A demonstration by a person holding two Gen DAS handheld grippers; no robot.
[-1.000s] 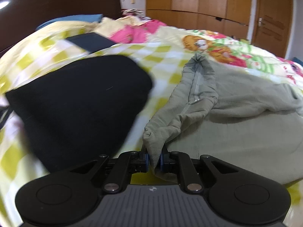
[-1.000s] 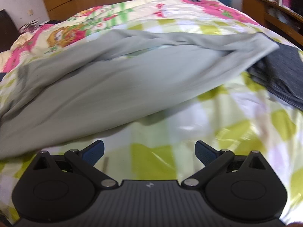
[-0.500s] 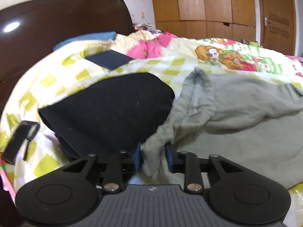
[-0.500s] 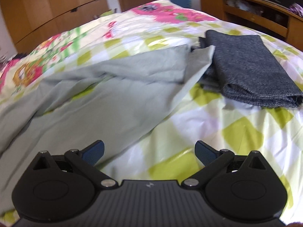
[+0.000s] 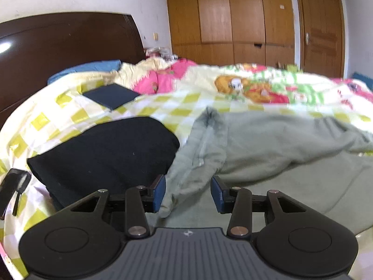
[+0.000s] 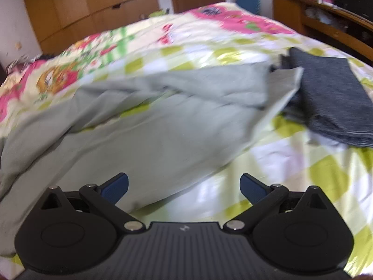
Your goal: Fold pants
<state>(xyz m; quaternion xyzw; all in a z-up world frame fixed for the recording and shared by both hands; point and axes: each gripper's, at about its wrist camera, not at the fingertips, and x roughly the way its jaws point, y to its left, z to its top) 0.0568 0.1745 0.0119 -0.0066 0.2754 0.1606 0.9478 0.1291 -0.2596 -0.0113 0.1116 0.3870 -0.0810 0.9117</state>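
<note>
Grey-green pants lie crumpled across the checked bedspread. A bunched end of them droops between the jaws of my left gripper, which are opening; the right pad stands apart from the cloth, so nothing is pinched. In the right wrist view the pants spread flat to the left, one leg end folded over near the far right. My right gripper hangs wide open above the near edge of the pants, with nothing between its fingers.
A folded black garment lies just left of the left gripper. A folded dark grey garment touches the pants' far end. A dark blue folded piece lies near the headboard. Wooden wardrobes stand behind the bed.
The left gripper's jaws went from pinching the pants' bunched end to standing apart, and the gripper lifted and drew back. The right gripper's view swung right, bringing the dark grey garment into sight.
</note>
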